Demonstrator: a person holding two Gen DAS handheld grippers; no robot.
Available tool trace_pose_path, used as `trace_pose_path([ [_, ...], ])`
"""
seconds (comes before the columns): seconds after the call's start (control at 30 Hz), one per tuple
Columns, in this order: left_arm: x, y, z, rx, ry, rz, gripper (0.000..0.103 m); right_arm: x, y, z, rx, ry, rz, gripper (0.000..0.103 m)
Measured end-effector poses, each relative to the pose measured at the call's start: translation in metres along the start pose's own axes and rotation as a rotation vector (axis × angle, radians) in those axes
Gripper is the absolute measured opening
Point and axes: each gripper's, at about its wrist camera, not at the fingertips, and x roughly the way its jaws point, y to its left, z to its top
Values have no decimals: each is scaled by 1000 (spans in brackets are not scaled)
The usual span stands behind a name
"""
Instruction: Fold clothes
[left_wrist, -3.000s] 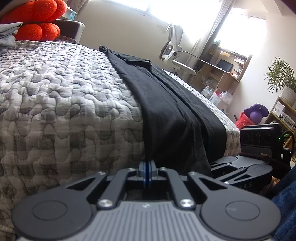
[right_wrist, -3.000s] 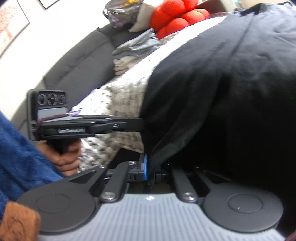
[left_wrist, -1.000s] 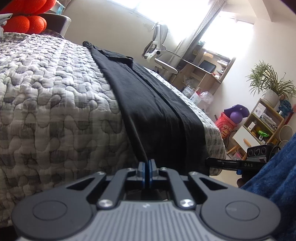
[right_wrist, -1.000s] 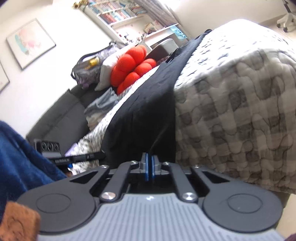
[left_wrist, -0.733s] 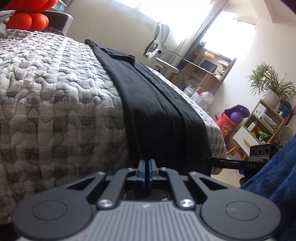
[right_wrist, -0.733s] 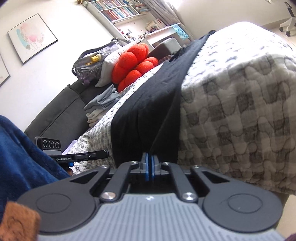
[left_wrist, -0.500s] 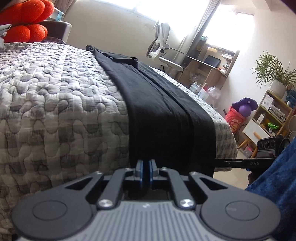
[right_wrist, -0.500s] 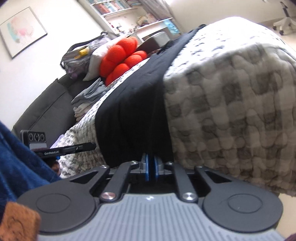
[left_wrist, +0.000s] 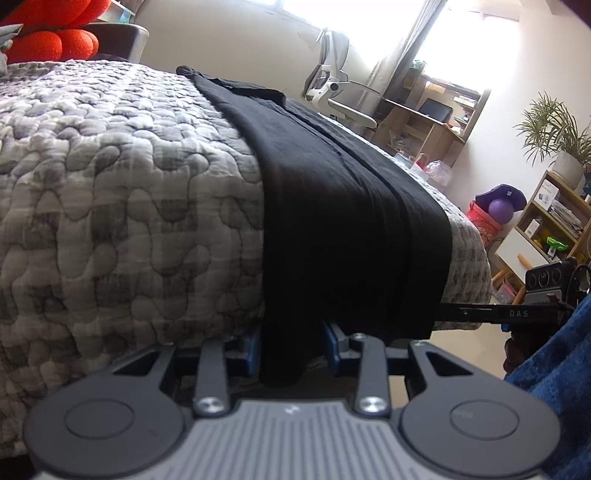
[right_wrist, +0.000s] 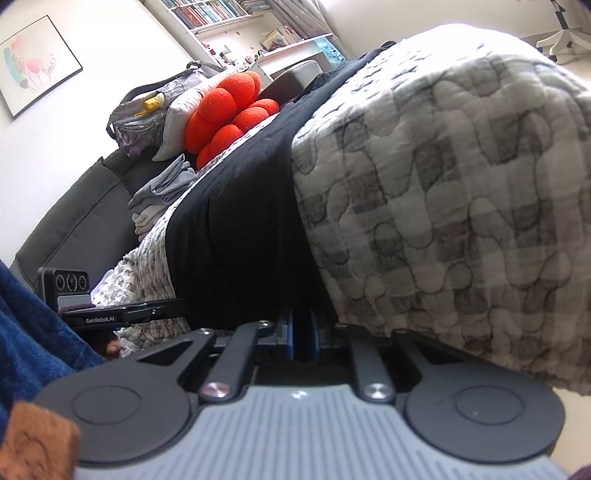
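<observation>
A long black garment (left_wrist: 325, 192) lies folded lengthwise across the grey quilted bed (left_wrist: 110, 192) and hangs over its near edge. My left gripper (left_wrist: 290, 341) is open at that edge; the garment's left corner hangs loose between its blue fingertips. My right gripper (right_wrist: 301, 338) is at the garment's other hanging corner (right_wrist: 236, 236), its blue fingers a narrow gap apart with dark cloth between them. Each gripper shows in the other's view, the right one (left_wrist: 517, 314) and the left one (right_wrist: 122, 314).
Orange ball cushions (right_wrist: 229, 110), a bag (right_wrist: 147, 110) and folded grey clothes (right_wrist: 162, 192) sit at the head of the bed by a dark sofa (right_wrist: 74, 221). An office chair (left_wrist: 332, 88), desk, plant and shelves stand beyond the far side.
My left gripper's fingers have spread apart and let go of the garment's corner. My right gripper's fingers have parted slightly. Both grippers stay at the bed's near edge.
</observation>
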Motion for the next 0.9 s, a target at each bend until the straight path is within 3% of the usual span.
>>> trace_pose_path([
  [0.17,8,3,-2,-13,14,-9,32,5,0,1,-7,11,0,17],
  [0.2,8,3,-2,-11,17,-6,28,5,0,1,-14,15,-2,17],
  [0.23,9,3,-2,-9,21,-2,15,6,1,2,-23,20,-5,18],
  [0.33,6,5,-3,-20,25,-7,4,5,1,3,-34,24,-5,19],
  [0.67,-14,0,-4,7,-6,-29,2,-2,7,-3,-73,33,39,16],
  [0.9,-15,4,-3,10,-15,-33,2,-9,1,-4,-62,16,-26,20],
])
